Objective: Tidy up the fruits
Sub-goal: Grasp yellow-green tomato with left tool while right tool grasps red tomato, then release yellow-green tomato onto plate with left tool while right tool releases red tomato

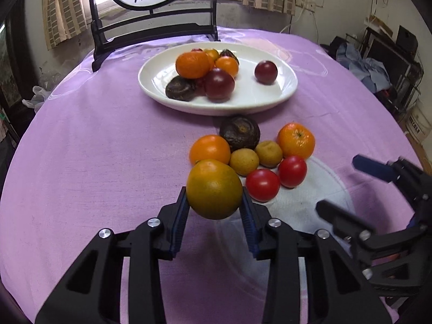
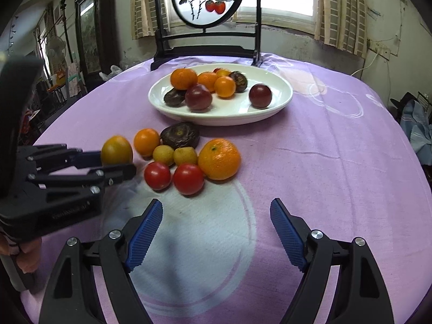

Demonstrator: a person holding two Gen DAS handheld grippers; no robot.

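We see a table (image 2: 324, 162) with a plate (image 2: 264, 113) toward its far side, and a framed screen (image 2: 208, 0) standing behind the plate. On the plate a heap of fruit (image 2: 205, 86) sits at the left, with one fruit (image 2: 260, 95) apart at the right. Nearer us, before the plate, a cluster of fruit (image 2: 183, 159) lies on the cloth. At its left edge, one fruit (image 1: 214, 189) sits between the left gripper (image 1: 214, 210)'s fingers. The right gripper (image 2: 216, 232) hangs nearer us, right of the left one.
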